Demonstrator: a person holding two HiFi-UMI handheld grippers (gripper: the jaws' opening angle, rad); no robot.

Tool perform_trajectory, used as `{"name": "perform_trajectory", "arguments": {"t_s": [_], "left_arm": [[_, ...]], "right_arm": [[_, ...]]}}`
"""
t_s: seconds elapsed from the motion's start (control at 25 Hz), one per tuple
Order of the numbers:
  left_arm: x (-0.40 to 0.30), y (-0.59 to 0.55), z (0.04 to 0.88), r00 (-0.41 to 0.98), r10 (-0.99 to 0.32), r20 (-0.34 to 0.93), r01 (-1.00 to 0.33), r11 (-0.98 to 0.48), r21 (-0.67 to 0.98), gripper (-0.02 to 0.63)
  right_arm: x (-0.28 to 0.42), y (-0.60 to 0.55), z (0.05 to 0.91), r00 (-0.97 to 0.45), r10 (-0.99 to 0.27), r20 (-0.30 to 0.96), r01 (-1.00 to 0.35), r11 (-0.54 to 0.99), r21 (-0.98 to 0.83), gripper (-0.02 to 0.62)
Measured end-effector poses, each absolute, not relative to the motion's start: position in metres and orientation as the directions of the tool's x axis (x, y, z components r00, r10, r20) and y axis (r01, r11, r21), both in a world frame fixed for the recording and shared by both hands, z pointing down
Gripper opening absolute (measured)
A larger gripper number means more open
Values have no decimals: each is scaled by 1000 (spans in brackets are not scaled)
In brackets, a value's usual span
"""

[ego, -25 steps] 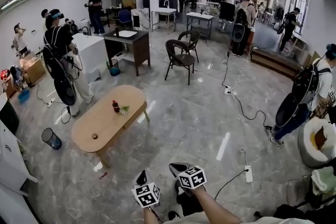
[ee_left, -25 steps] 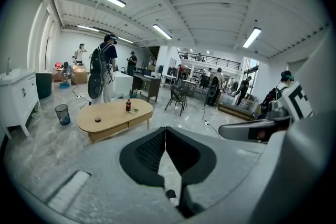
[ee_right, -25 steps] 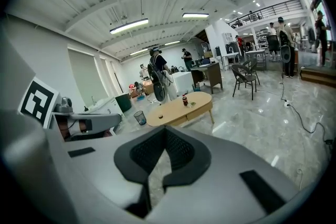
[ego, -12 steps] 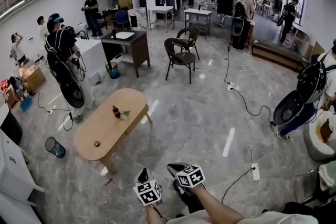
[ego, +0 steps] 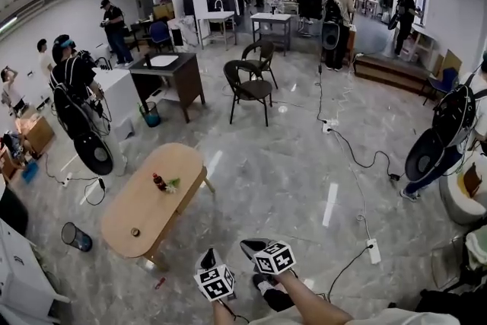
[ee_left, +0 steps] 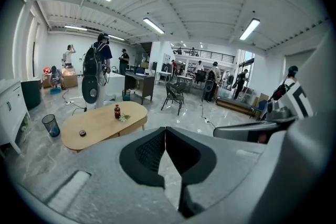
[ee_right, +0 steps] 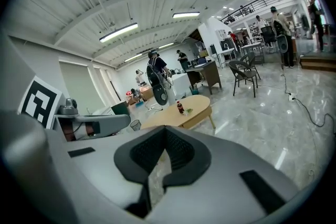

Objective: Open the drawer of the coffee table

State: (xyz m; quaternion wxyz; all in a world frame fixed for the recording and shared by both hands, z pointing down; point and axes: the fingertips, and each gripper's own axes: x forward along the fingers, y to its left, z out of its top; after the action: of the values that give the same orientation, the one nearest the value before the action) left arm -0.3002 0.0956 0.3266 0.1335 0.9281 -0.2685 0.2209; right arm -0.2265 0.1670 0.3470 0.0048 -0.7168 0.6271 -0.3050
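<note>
Wooden and oval, the coffee table point(ego: 129, 203) is standing ahead and left of both grippers, well apart, turning one long side toward them. The left gripper point(ego: 206, 258) is hovering nearer than the right gripper point(ego: 256, 246); both are holding their jaws together, empty.

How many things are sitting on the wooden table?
3: a bottle near the middle, a green sprig beside it, and a small round thing near the closer end.
</note>
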Motion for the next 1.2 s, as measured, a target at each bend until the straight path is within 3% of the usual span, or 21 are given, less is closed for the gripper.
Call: {"name": "perform_trajectory", "arguments": {"t_s": [1.2], "left_arm": [[-180,-18,308,708,-508,490,-602,-797,44,11]], "right_arm": [[-104,26,332,-81,-928,365,-891,-97,-444,15]]}}
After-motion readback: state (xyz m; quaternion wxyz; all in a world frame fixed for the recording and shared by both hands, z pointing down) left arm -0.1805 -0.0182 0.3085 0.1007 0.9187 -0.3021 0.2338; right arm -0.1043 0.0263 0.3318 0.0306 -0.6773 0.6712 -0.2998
